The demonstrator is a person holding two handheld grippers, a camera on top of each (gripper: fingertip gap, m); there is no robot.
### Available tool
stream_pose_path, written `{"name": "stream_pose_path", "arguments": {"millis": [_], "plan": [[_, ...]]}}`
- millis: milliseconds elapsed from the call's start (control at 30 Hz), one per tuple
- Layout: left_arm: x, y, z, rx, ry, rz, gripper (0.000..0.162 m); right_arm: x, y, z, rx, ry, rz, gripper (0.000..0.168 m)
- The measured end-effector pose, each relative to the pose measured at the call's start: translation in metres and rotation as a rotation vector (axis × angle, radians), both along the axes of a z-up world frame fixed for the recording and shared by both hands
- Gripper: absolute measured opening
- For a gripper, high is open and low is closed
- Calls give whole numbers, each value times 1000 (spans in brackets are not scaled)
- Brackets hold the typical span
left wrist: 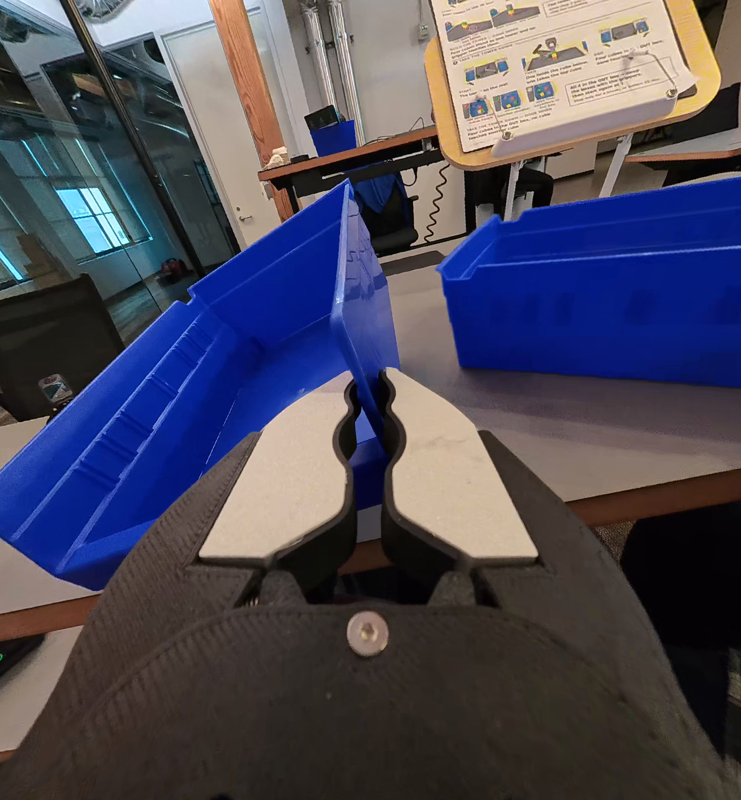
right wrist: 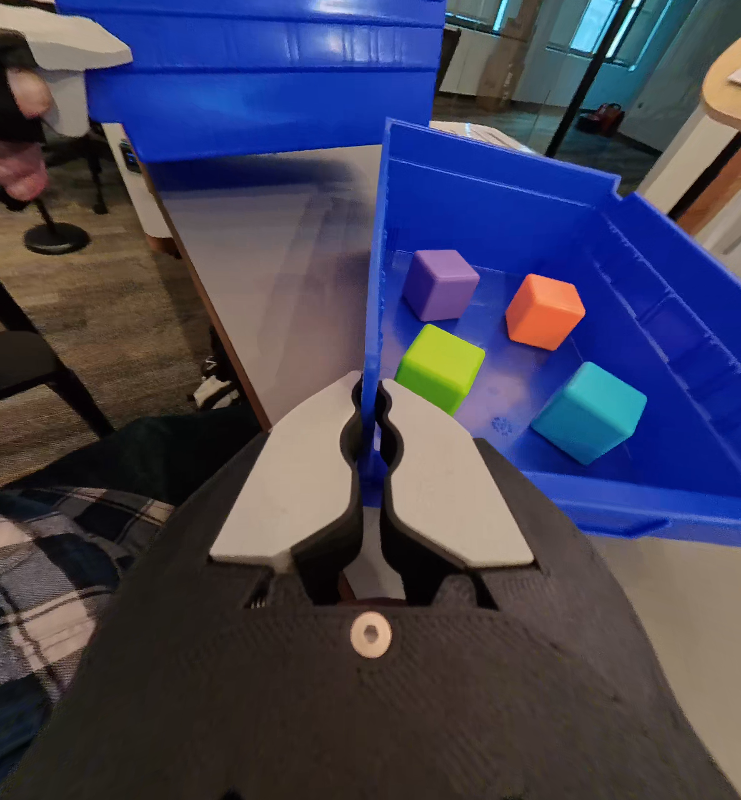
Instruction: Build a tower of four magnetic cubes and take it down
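The left hand-held gripper (left wrist: 368, 391) pinches the side wall of an empty blue bin (left wrist: 152, 433), which sits tilted off the grey table (left wrist: 576, 415). The right hand-held gripper (right wrist: 369, 394) pinches the wall of a second blue bin (right wrist: 646, 511), also tilted. Inside it lie the four magnetic cubes, loose and apart: purple cube (right wrist: 440, 283), orange cube (right wrist: 544, 311), green cube (right wrist: 440, 366) and teal cube (right wrist: 587, 411).

No tower is standing, so the step appears to be moving or swapping the bins. To do it well, keep both pinches firm and deep on the walls, level the cube bin so nothing slides or snaps together, and lower each bin flat onto the table before letting go.
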State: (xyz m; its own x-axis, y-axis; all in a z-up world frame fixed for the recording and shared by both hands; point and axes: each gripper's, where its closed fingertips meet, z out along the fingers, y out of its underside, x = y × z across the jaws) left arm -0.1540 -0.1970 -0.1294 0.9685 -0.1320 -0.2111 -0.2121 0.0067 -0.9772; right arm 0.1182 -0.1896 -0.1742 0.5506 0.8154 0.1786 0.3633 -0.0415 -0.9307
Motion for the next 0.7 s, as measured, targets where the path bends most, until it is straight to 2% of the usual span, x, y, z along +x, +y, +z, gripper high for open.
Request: {"name": "stream_pose_path", "arguments": {"millis": [200, 700], "plan": [[-6, -4, 7, 37, -42, 3, 7, -31, 5, -1, 26, -52, 47, 4], [-31, -5, 9, 93, -56, 116, 6, -81, 69, -3, -26, -71, 98, 4]]}}
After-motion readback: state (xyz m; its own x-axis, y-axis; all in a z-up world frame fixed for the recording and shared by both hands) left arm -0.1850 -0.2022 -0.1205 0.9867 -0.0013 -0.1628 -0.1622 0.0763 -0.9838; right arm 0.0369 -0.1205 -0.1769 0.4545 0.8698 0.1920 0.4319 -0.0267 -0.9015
